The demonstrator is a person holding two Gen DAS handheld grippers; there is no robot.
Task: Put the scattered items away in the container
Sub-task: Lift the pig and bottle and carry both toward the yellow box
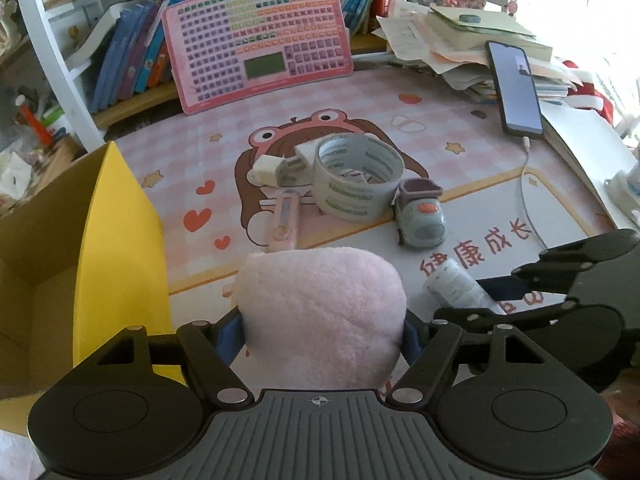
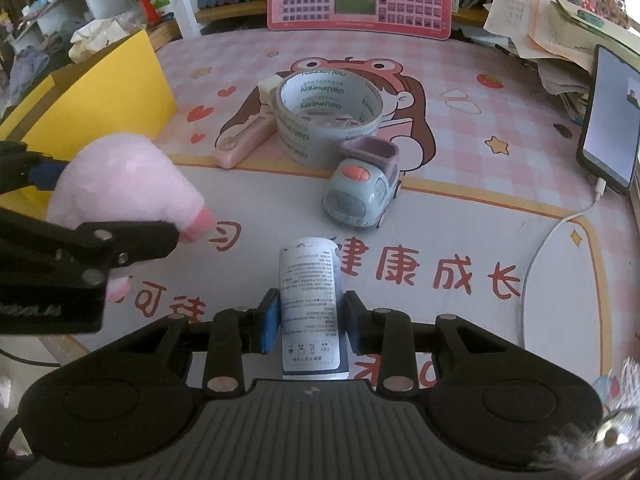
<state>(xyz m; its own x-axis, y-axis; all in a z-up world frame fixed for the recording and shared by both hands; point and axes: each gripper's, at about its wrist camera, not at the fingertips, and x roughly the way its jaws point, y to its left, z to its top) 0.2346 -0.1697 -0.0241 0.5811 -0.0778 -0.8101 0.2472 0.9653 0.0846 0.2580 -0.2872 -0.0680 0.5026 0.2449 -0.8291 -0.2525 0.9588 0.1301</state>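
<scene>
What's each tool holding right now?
Left tool: closed on the pink plush toy.
Right tool: closed on the white labelled bottle.

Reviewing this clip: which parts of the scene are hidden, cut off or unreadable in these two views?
- Cardboard box: its inside is cut off by the left edge in the left wrist view.
- White item: partly hidden behind the tape roll in both views.
- Bottle label: print too small in the right wrist view.
- Phone screen: washed out.
</scene>
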